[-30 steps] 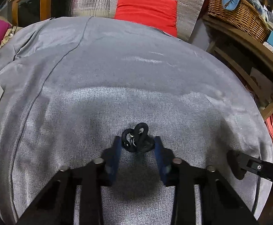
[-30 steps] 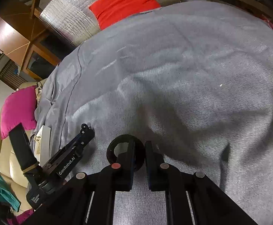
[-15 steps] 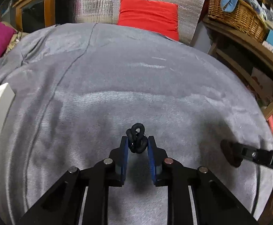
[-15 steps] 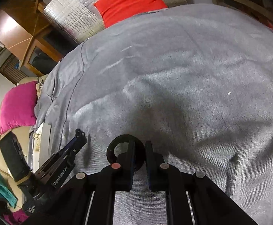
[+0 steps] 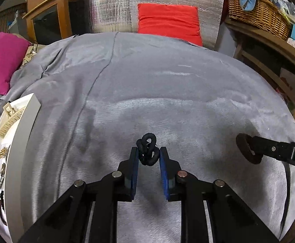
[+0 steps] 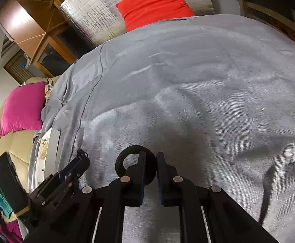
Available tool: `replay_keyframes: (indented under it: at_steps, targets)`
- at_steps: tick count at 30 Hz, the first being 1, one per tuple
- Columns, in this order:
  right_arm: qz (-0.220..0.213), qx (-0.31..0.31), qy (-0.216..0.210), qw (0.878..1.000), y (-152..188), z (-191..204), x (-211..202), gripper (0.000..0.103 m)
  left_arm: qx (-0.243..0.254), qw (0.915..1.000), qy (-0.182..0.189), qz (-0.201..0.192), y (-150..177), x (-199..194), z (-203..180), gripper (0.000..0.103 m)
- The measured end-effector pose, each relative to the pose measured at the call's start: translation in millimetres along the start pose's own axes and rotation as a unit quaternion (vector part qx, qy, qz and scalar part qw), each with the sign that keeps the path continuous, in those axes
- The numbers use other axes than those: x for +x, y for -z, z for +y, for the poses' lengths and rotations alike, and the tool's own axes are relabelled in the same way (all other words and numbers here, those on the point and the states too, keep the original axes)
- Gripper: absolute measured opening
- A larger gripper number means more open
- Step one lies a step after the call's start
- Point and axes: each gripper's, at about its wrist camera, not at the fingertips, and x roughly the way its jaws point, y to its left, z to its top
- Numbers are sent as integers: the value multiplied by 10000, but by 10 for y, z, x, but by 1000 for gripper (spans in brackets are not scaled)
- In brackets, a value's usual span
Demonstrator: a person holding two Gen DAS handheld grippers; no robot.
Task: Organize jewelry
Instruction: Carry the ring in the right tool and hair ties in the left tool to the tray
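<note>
A knotted black cord [image 5: 148, 151] is pinched between the blue pads [image 5: 134, 170] of the left gripper [image 5: 148, 157], its loops poking out past the fingertips, above a grey blanket [image 5: 167, 93]. The right gripper [image 6: 149, 163] is clamped on a black ring [image 6: 135, 165]; the ring stands on edge, most of it sticking out to the left of the fingers. In the left wrist view that ring [image 5: 246, 148] and the right gripper show well off to the right of the left gripper, near the blanket's edge. To the left of the left gripper, at the blanket's edge, is a white tray [image 5: 23, 133] holding a pale comb-like clip [image 5: 10, 119] and several small metal pieces, too small to identify. Far ahead of both grippers a red cushion [image 5: 168, 23] leans on a silver quilted panel [image 5: 111, 6]. A pink cushion [image 5: 2, 59] sits ahead to the left, a wicker basket [image 5: 259, 14] on a wooden shelf ahead to the right.
</note>
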Motion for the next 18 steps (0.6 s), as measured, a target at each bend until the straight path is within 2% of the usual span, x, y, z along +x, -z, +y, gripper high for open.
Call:
replay_keyframes:
  at_steps: [18]
  targets:
    - [-28,-259,-245,9994,57,461,191,12,-248,9989,-383,-85,60,-255,454,21]
